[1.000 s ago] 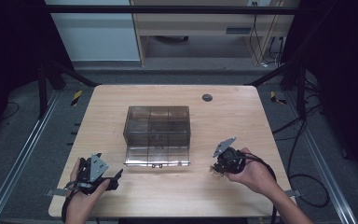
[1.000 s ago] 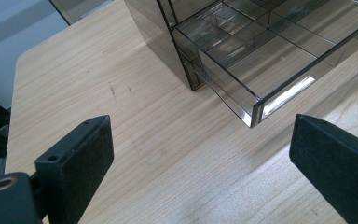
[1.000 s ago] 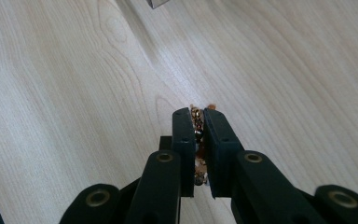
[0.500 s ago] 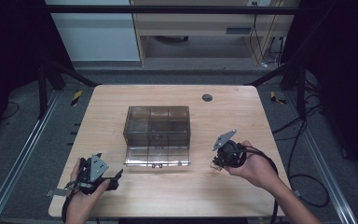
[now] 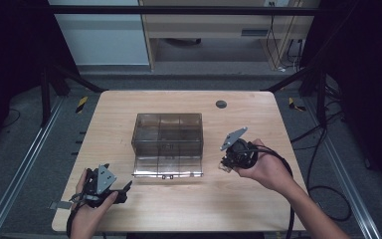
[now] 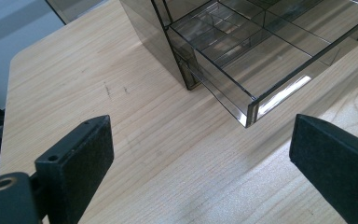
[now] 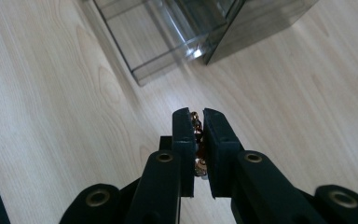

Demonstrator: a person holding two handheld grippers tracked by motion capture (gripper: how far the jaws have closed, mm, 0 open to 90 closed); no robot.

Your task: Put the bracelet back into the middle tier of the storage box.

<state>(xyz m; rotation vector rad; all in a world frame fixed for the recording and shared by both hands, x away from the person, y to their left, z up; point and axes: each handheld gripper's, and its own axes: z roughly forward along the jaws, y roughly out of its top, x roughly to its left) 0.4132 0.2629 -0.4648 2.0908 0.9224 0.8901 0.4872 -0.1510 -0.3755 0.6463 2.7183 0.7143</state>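
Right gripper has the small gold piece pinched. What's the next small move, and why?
Probably carry the right gripper forward over the open drawer of the clear organizer. Its fingers clamp the gold piece short of the drawer, whose compartments look empty and uncovered.

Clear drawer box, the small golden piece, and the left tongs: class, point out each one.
Clear drawer box (image 5: 167, 130): high view, its top panel.
Small golden piece (image 7: 196, 128): right gripper view, the part showing between the shut jaws.
Left tongs (image 6: 200, 154): left gripper view, midway between the open jaws.
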